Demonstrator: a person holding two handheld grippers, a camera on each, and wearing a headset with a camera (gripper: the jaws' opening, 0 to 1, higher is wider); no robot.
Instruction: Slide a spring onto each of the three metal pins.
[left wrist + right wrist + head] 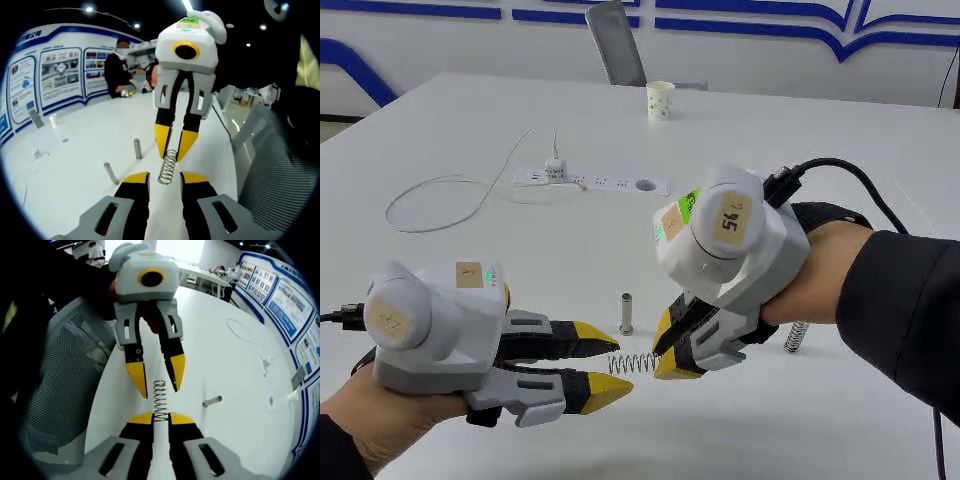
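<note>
A small steel spring [636, 362] hangs level just above the white table, between the two grippers. My right gripper [665, 362] is shut on one end of it, and its own view shows the coil [159, 400] pinched between the yellow tips [161, 418]. Facing it from the left, my left gripper [623, 366] is open, with its jaws on either side of the spring's free end [167, 167]. A bare metal pin [626, 313] stands upright just behind the spring. A second spring [796, 336] stands upright behind my right hand.
A white power strip [590, 182] with a looping cable lies at mid-table. A paper cup [660, 100] and a chair back [617, 45] are at the far edge. People stand far off [120, 65]. A mesh chair [65, 390] is on my side.
</note>
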